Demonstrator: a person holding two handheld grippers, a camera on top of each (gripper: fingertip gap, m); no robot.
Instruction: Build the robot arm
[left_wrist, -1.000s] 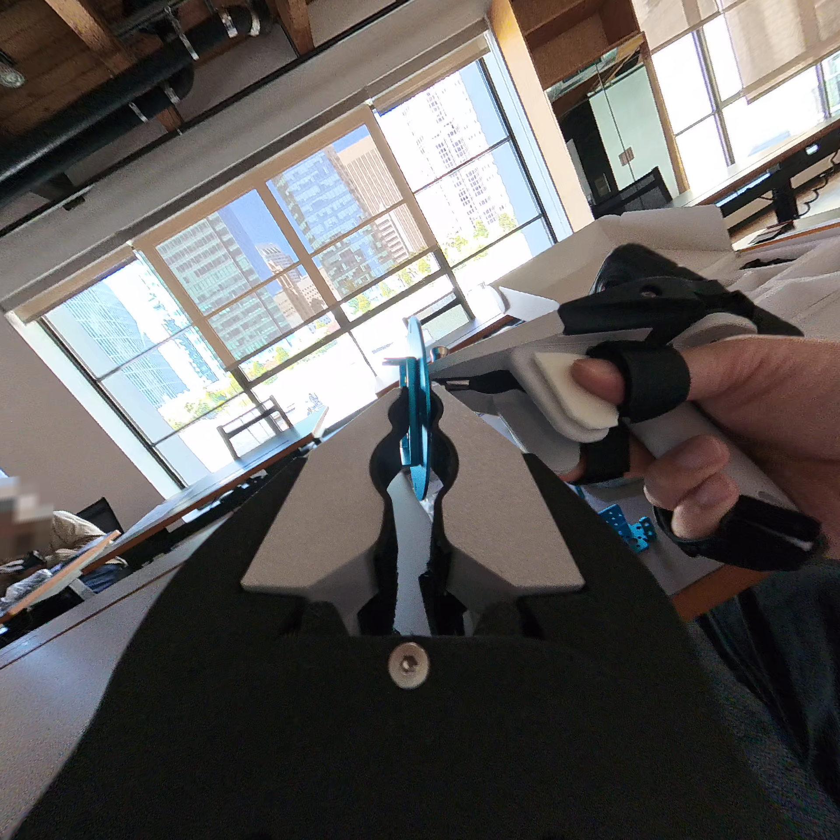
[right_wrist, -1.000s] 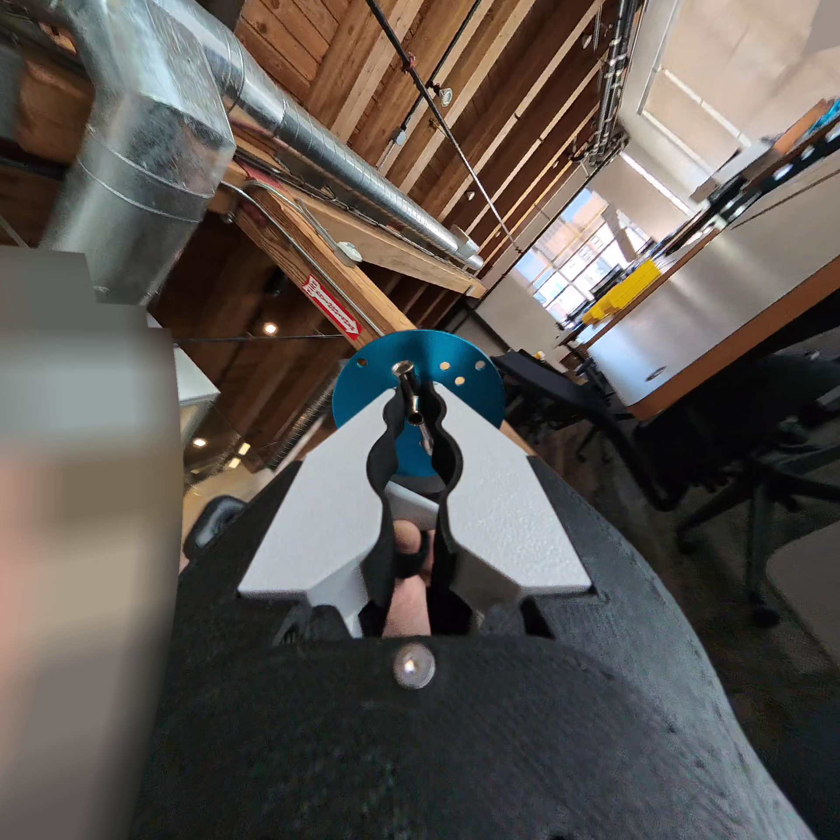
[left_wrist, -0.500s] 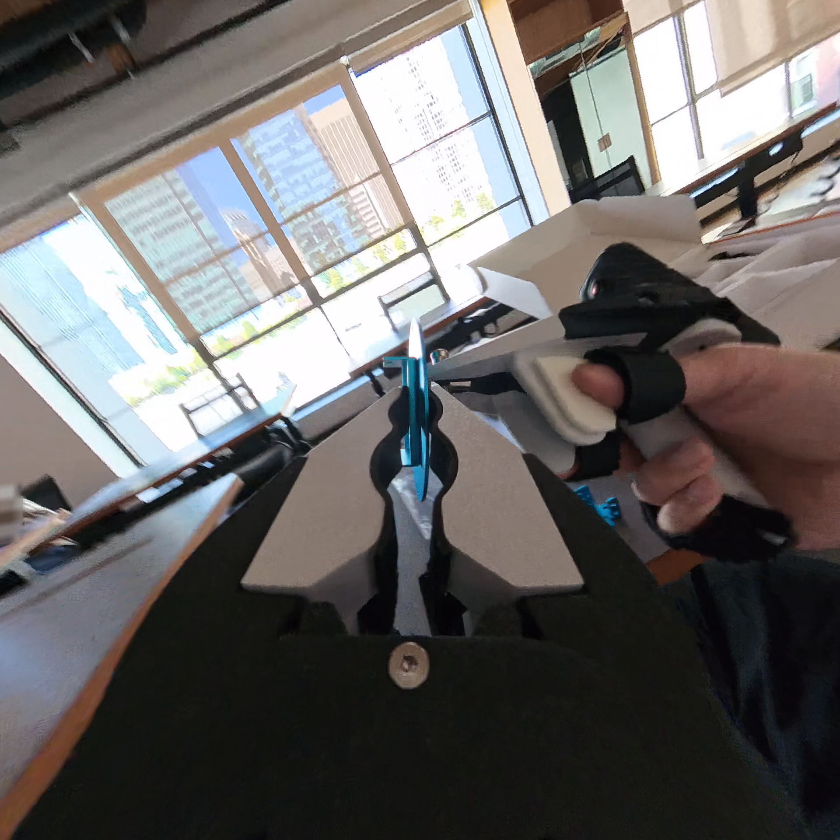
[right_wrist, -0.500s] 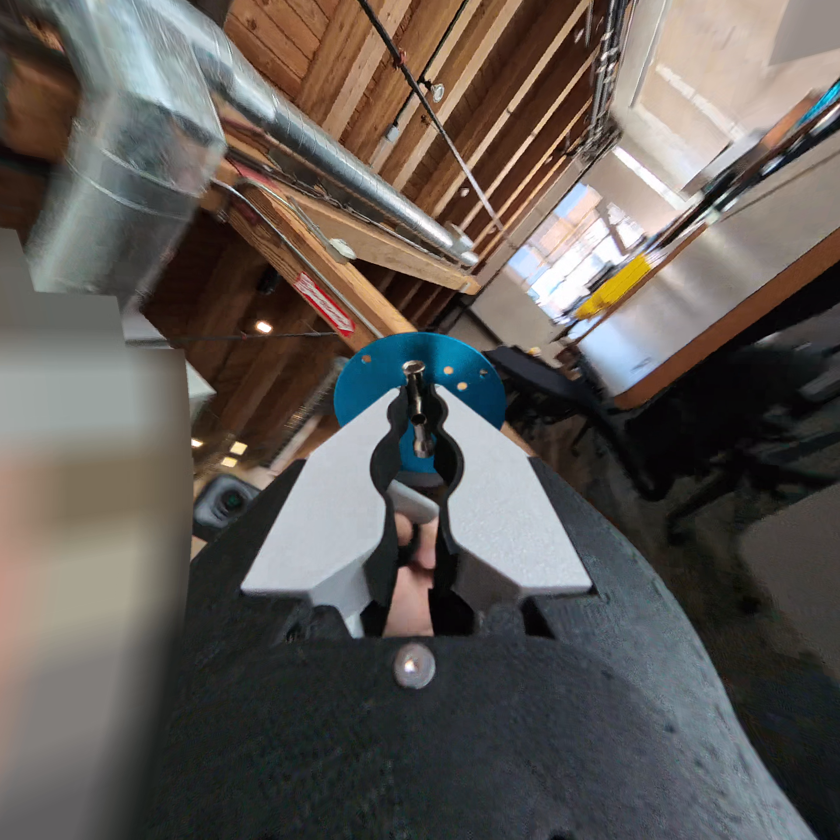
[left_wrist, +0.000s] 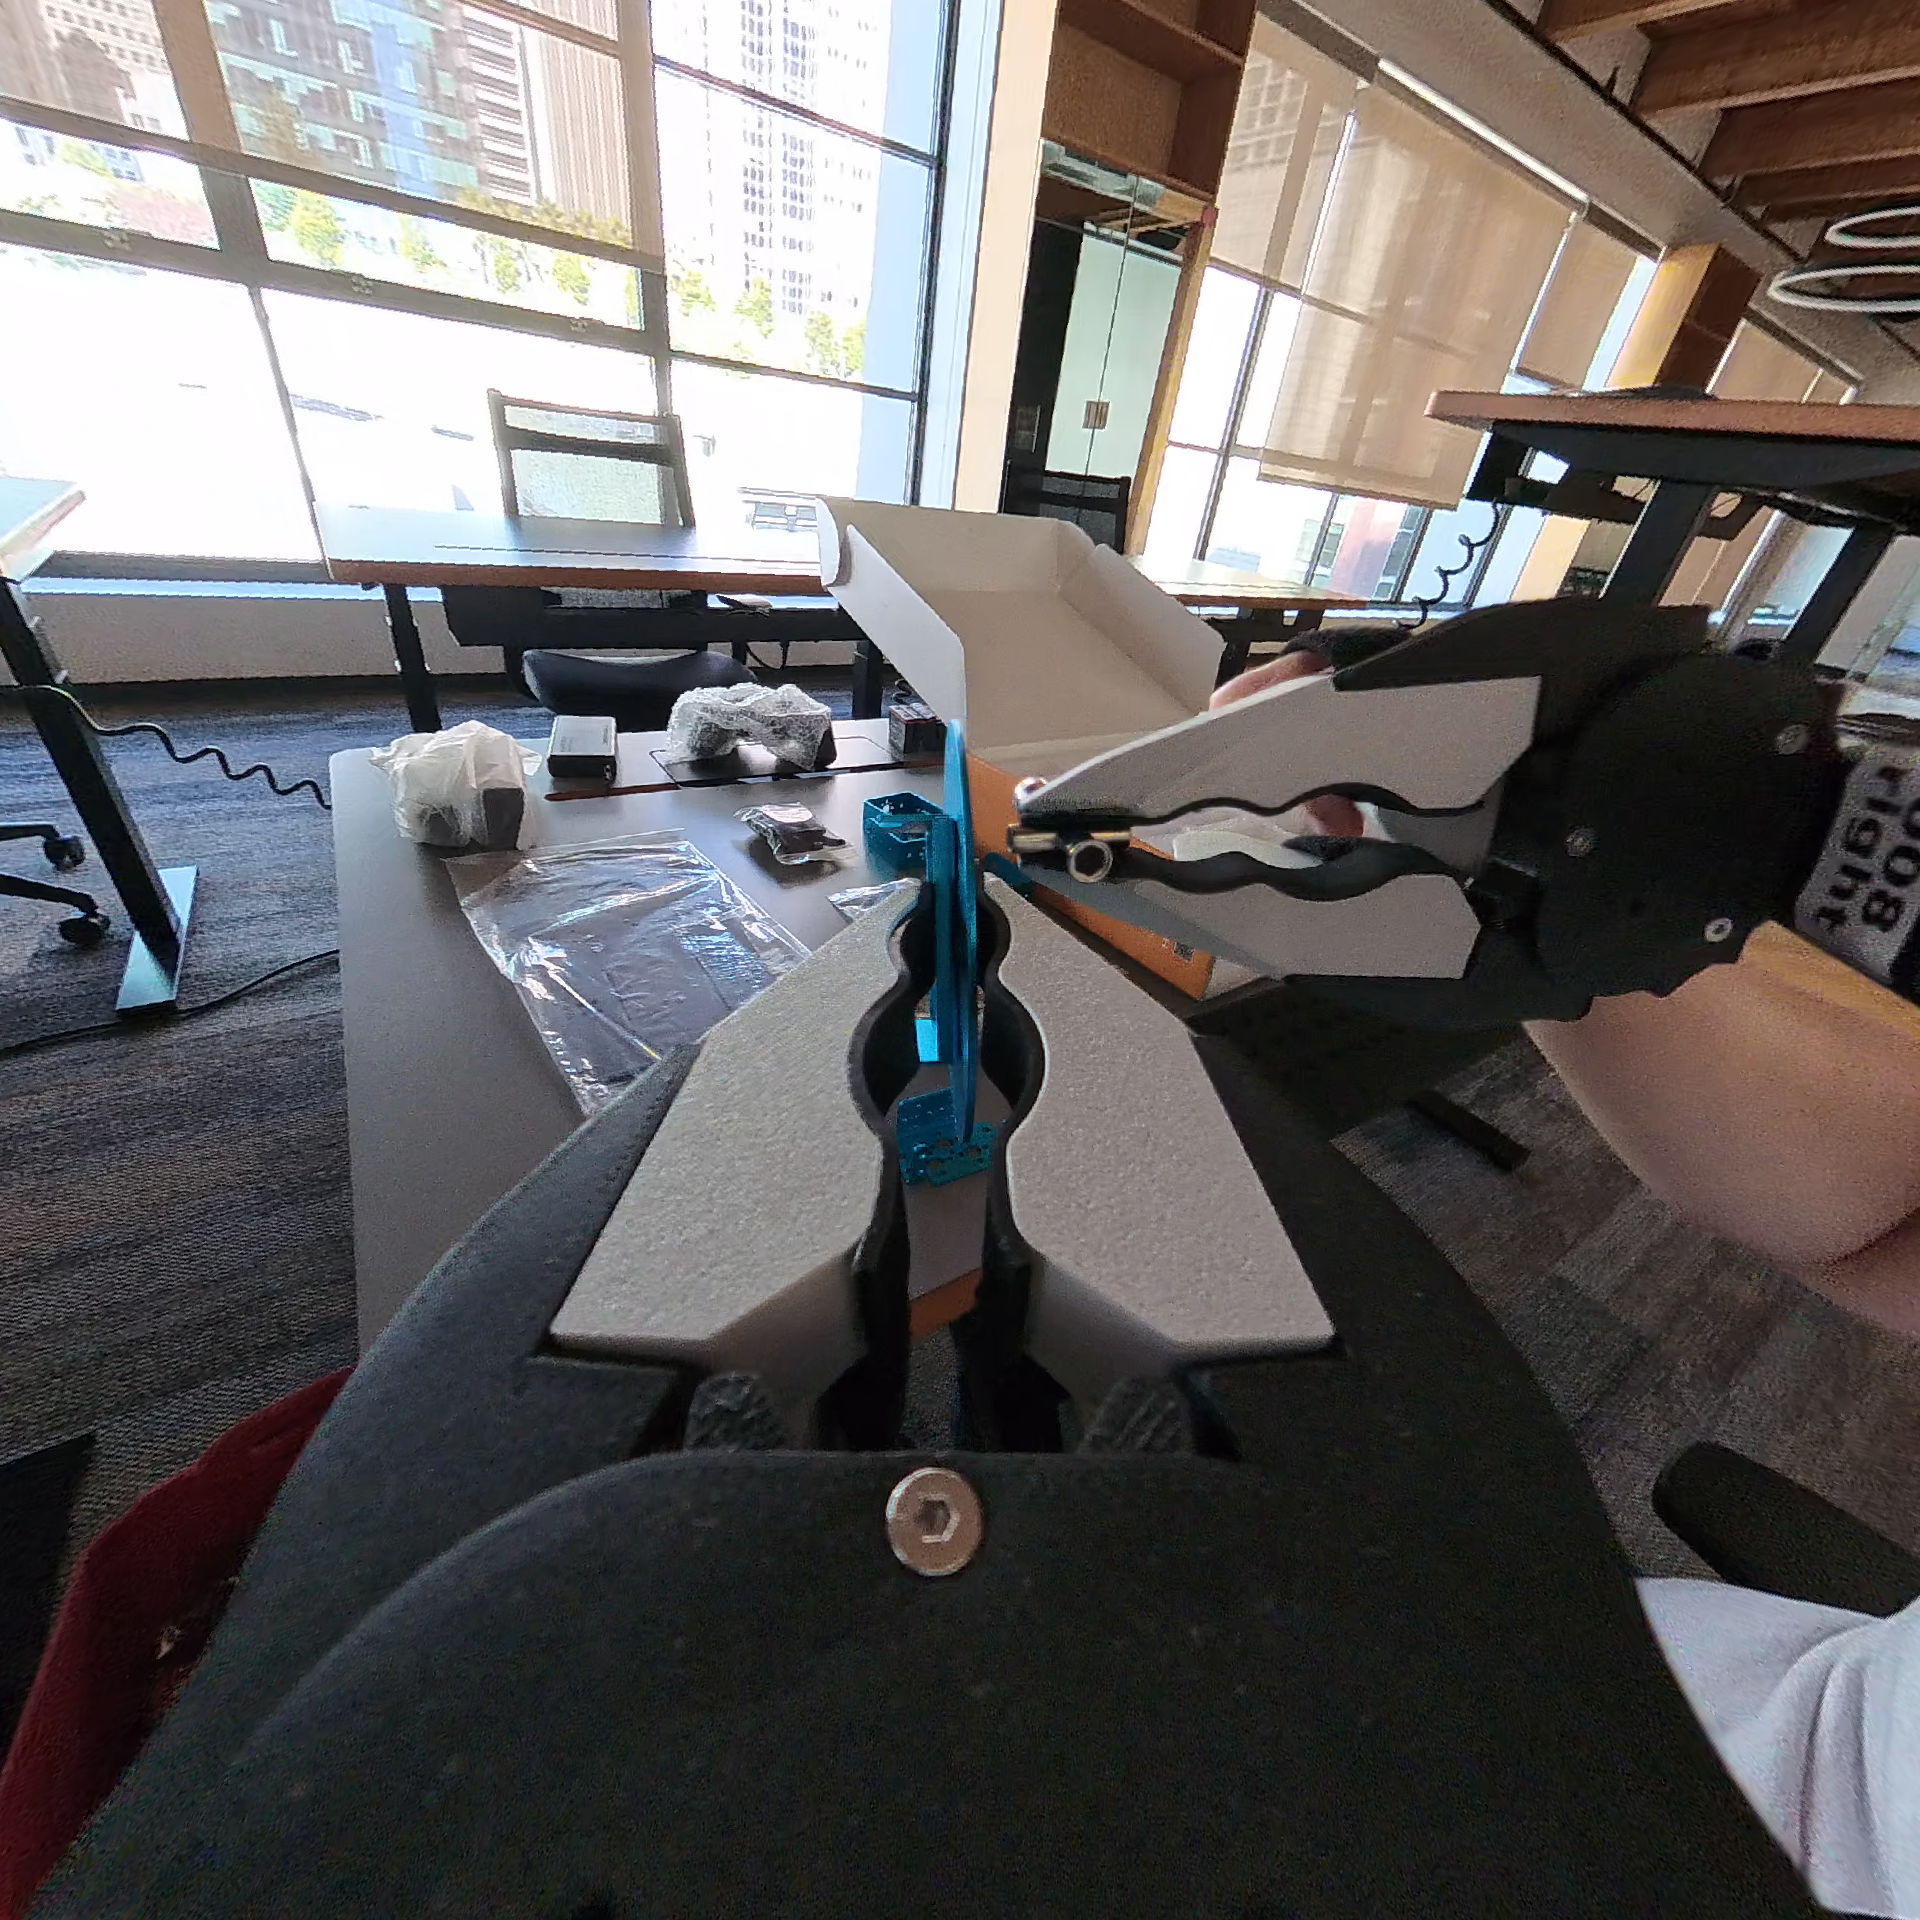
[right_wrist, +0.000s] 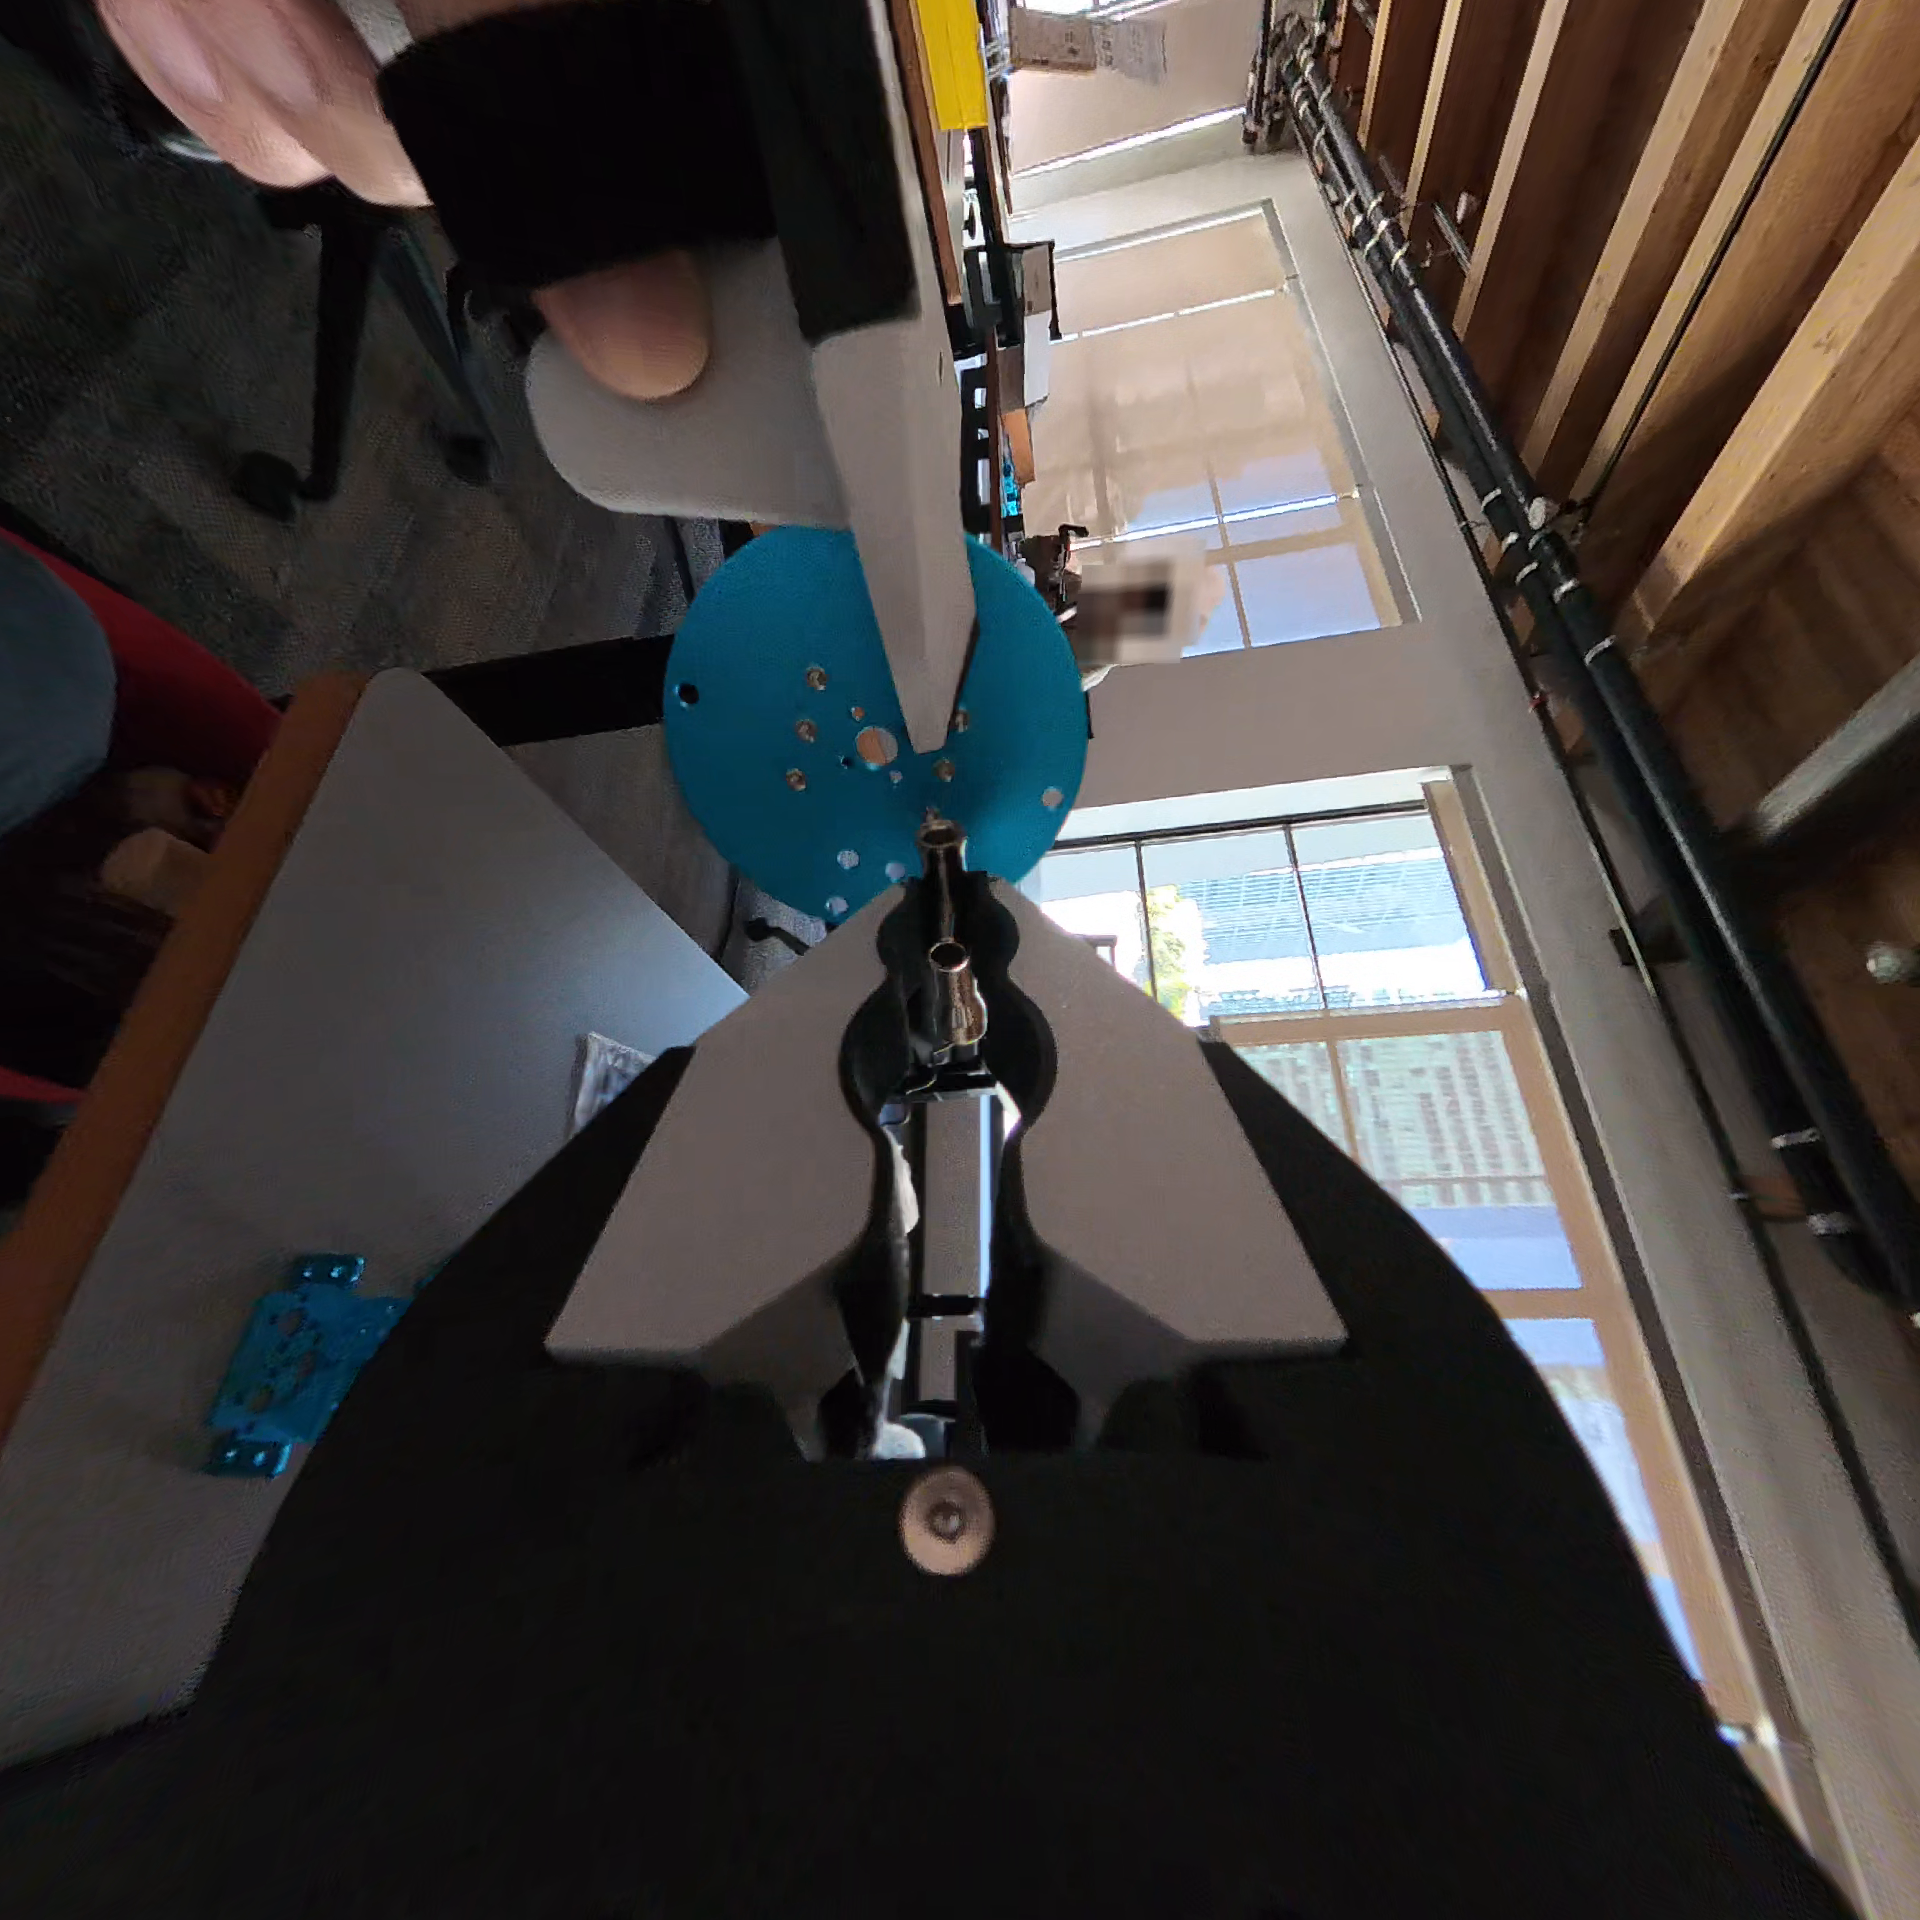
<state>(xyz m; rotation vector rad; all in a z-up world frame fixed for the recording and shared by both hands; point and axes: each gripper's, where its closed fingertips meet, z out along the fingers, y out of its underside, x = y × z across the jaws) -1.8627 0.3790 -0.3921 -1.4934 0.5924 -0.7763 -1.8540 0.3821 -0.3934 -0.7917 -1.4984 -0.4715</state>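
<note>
My left gripper (left_wrist: 951, 899) is shut on a round blue metal disc (left_wrist: 957, 790) with several holes, seen edge-on and upright above the table. In the right wrist view the disc (right_wrist: 821, 707) shows face-on, and a left finger (right_wrist: 920, 623) reaches to its middle. My right gripper (right_wrist: 945, 899) is shut on a small silver screw-like piece (right_wrist: 954, 982). The piece's tip is at the disc's lower rim holes. In the left wrist view the right gripper (left_wrist: 1023, 821) comes in from the right, and the silver piece (left_wrist: 1075, 847) is right beside the disc.
A grey table (left_wrist: 436, 987) holds an open white box (left_wrist: 1018, 644), clear plastic bags (left_wrist: 613, 935), wrapped bundles (left_wrist: 457, 779) and blue metal parts (left_wrist: 899, 826). A blue bracket (right_wrist: 291, 1361) lies near the table's edge. Other desks and chairs stand beyond it. The grippers are tip to tip, or close to it. Left tips and right tips are each some 25 cm from the blue bracket (right_wrist: 291, 1361).
Both grippers have swung downward together, so the views went from windows and ceiling to the table. The disc and the silver piece stay gripped and close together.
</note>
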